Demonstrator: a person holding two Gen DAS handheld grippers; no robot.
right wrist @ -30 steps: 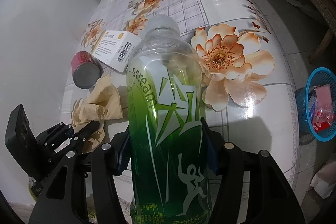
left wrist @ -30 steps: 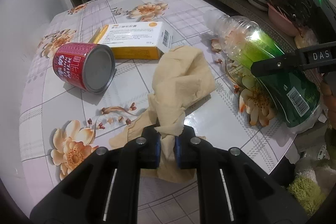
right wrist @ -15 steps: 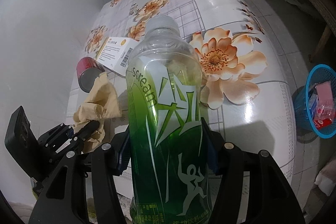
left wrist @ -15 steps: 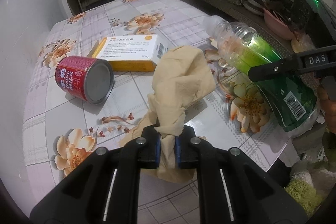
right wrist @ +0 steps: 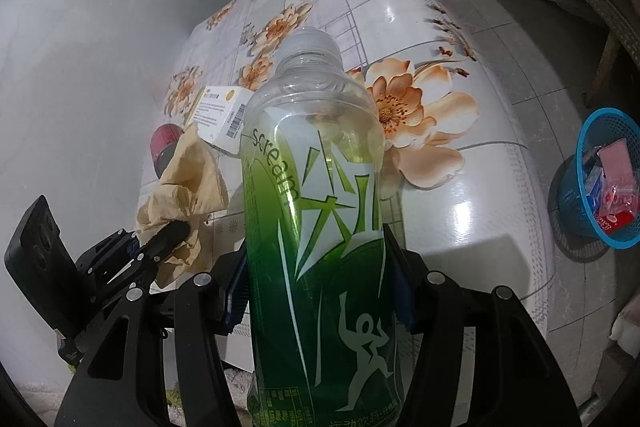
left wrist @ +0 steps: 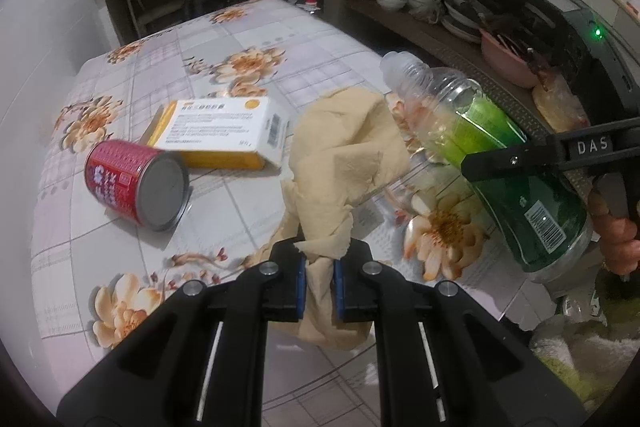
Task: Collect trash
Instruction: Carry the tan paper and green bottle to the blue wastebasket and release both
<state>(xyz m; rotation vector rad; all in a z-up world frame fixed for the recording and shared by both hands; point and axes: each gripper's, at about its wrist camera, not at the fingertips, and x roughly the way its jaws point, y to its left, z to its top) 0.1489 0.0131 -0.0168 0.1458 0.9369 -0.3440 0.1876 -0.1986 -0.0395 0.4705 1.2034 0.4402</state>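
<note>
Your right tool [right wrist: 320, 291] is clamped on the lower body of the clear plastic bottle with the green label [right wrist: 316, 211], its long axis running along the fingers, white cap pointing away over the flowered worktop [right wrist: 460, 211]. Your left tool [left wrist: 320, 277] is nearly closed, pinching the crumpled tan paper napkin [left wrist: 340, 163], seemingly off the worktop. Only the left view shows the lying red tin can [left wrist: 132, 183] clearly, beside the white-and-yellow cardboard box [left wrist: 220, 133]; only the right shows the blue mesh basket [right wrist: 576, 211] on the floor.
</note>
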